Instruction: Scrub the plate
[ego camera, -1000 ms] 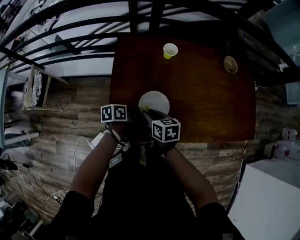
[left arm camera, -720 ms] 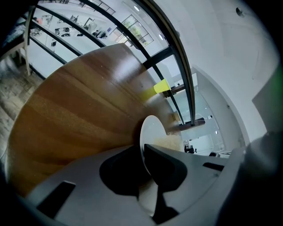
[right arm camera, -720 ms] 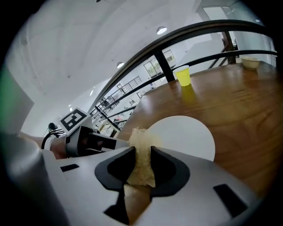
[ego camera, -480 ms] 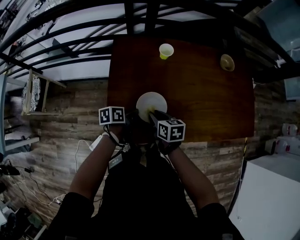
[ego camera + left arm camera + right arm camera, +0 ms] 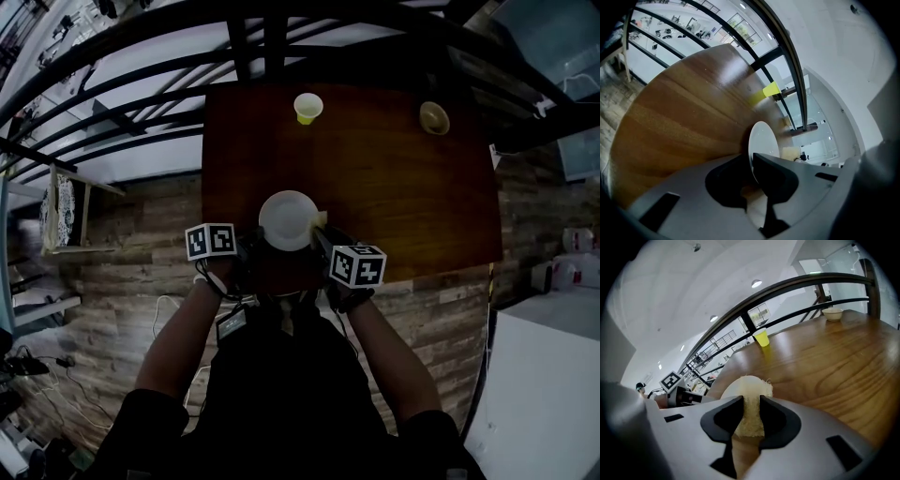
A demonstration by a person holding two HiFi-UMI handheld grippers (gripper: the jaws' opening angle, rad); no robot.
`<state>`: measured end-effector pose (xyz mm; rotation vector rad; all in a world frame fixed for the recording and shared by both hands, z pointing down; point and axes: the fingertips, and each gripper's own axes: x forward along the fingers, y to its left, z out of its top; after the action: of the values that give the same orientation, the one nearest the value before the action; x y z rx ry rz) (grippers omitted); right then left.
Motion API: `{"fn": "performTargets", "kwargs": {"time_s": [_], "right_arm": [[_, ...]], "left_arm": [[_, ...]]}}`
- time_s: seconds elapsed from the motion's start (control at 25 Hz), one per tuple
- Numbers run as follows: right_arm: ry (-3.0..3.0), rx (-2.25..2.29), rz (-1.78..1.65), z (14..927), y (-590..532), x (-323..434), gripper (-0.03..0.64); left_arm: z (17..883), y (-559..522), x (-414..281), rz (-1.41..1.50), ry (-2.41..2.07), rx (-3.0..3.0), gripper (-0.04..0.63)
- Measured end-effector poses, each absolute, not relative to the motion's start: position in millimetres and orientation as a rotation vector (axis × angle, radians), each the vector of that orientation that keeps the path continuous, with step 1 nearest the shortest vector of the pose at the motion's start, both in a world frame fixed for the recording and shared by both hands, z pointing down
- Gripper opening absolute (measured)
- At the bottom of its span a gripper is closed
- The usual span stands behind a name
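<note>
L gripper clamps white plate by rim, tilted over tabletop. R gripper pinches beige sponge at plate's right edge.

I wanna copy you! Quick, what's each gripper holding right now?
Left gripper: shut on the white plate.
Right gripper: shut on the beige scrub pad.

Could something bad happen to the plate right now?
Maybe. The left gripper pinches the white plate only by its rim, so a hard push from the sponge in the right gripper could make it slip. The plate is also near the table's front edge, so it might slide off.
</note>
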<state>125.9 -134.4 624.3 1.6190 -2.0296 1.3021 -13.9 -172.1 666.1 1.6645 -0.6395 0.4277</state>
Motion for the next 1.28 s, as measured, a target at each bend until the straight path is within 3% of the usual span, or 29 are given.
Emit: {"fn": "performTargets", "kwargs": {"time_s": [0.24, 0.76, 1.28], "right_arm": [[-2.091, 1.615, 1.331, 609, -138, 116, 0.118], [-2.195, 1.312, 1.338, 621, -141, 10, 0.118], [-2.131, 1.355, 1.324, 632, -129, 38, 0.118]], "left_arm": [[665, -172, -8, 0.415, -0.641, 1.659, 0.054], [667, -181, -11, 0.397, -0.644, 1.654, 0.052], [669, -181, -14, 0.404, -0.625, 1.656, 0.049]]}}
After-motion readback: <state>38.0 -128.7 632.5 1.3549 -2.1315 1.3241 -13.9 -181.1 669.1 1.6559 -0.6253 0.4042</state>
